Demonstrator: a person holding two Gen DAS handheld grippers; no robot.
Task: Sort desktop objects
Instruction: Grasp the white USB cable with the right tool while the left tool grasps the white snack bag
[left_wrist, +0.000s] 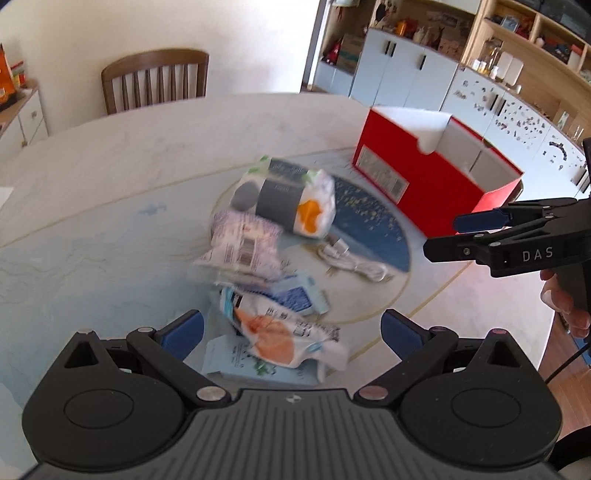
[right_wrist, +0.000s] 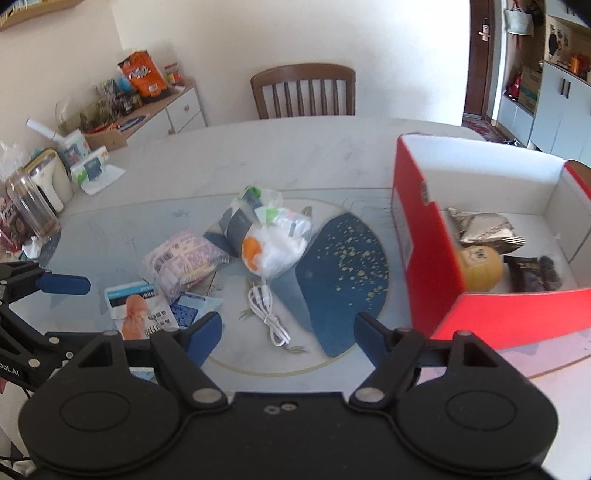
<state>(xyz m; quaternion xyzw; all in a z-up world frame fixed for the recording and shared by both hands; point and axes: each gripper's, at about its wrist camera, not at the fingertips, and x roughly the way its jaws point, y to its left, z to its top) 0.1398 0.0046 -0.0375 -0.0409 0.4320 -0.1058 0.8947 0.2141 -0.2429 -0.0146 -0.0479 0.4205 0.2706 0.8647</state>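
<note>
hovering above the table (left_wrist: 110, 155) with its blue-padded fingers spread wide and nothing between them, the left gripper (left_wrist: 291, 332) looks down on a loose pile of packets. nearest its fingers lies a white packet with an orange picture (left_wrist: 284, 339), partly on top of a pale blue leaflet (left_wrist: 236, 363). just beyond sit a blue-and-white sachet (left_wrist: 299, 295), a purple-patterned packet with a barcode (left_wrist: 243, 243) and, farthest, a clear bag holding grey, white and orange items (left_wrist: 291, 199). a coiled white cable (left_wrist: 351, 262) lies beside the pile on the dark blue speckled patch of the mat (right_wrist: 343, 273).

the right gripper (right_wrist: 288, 332) is likewise wide open and empty, held over the cable, with the pile to its left and the red box (right_wrist: 424, 229) to its right. the box stands open on the table, well apart from the pile, and already holds a silver foil packet (right_wrist: 484, 229), a yellow round thing (right_wrist: 480, 267) (its label is too blurred to read) and a dark wrapped item (right_wrist: 533, 277). a wooden chair (right_wrist: 303, 90) stands at the table's far side.
</note>
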